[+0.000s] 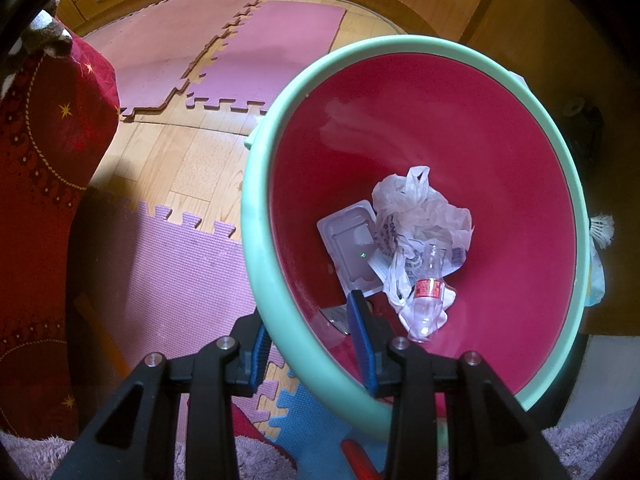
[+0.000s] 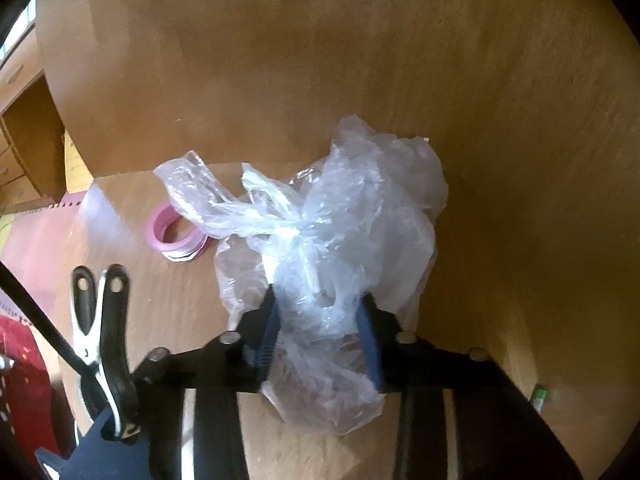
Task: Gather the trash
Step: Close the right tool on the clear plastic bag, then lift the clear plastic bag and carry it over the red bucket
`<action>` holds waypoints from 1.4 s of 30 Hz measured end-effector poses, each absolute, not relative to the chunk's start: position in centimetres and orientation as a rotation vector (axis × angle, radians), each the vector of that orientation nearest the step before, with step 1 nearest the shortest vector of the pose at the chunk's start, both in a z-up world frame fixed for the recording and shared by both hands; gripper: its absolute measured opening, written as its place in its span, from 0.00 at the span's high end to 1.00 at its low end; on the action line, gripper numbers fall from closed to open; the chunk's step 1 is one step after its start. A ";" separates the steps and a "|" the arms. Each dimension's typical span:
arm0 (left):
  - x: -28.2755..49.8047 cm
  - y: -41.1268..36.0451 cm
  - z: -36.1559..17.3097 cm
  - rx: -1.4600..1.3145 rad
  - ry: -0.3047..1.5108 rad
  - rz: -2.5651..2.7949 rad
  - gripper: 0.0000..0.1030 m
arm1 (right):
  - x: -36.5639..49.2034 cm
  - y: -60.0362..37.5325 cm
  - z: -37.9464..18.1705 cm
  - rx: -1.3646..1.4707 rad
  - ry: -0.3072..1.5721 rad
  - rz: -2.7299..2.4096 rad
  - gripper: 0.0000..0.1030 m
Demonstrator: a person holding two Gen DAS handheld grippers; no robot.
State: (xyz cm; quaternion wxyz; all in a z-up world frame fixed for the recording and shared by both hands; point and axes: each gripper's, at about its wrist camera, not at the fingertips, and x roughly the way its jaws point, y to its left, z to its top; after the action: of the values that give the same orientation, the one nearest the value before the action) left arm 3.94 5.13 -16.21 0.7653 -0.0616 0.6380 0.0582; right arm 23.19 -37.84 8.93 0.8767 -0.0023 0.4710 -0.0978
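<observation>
Right gripper (image 2: 318,330) pads pinching crumpled clear plastic bag (image 2: 332,240), frame centre, angled down | left gripper (image 1: 316,344) clamped on mint-rimmed red plastic bin (image 1: 256,216) rim, pointing straight down

Surface (image 2: 132,360): wooden, carrying a clear bag (image 2: 340,216) and pink tape (image 2: 176,232).
Floor (image 1: 188,160): wood, foam mats (image 1: 192,272) on it.

Mint-rimmed crimson bin (image 1: 256,184), purple foam mats (image 1: 276,52), clear plastic bag (image 2: 344,216).
</observation>
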 end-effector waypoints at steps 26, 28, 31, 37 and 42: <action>3.8 5.3 -16.2 -0.133 1.386 0.122 0.63 | 18.5 -36.8 10.5 0.010 0.893 -0.215 0.92; 3.8 5.3 -16.2 -0.133 1.386 0.122 0.63 | 18.2 -36.4 10.8 0.000 0.883 -0.218 0.92; 3.8 5.3 -16.2 -0.134 1.386 0.121 0.63 | 17.3 -36.1 11.2 0.010 0.867 -0.223 0.92; 3.8 5.2 -16.2 -0.132 1.386 0.123 0.63 | 15.2 -35.2 12.2 0.011 0.829 -0.215 0.93; 3.8 5.3 -16.2 -0.133 1.386 0.122 0.63 | 13.9 -34.6 13.1 0.015 0.810 -0.190 0.93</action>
State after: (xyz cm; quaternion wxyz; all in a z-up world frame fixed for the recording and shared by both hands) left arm 3.81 5.29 -16.21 0.7656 -0.0613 0.6378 0.0564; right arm 13.86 -34.61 13.15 0.9146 0.0072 0.3936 -0.0925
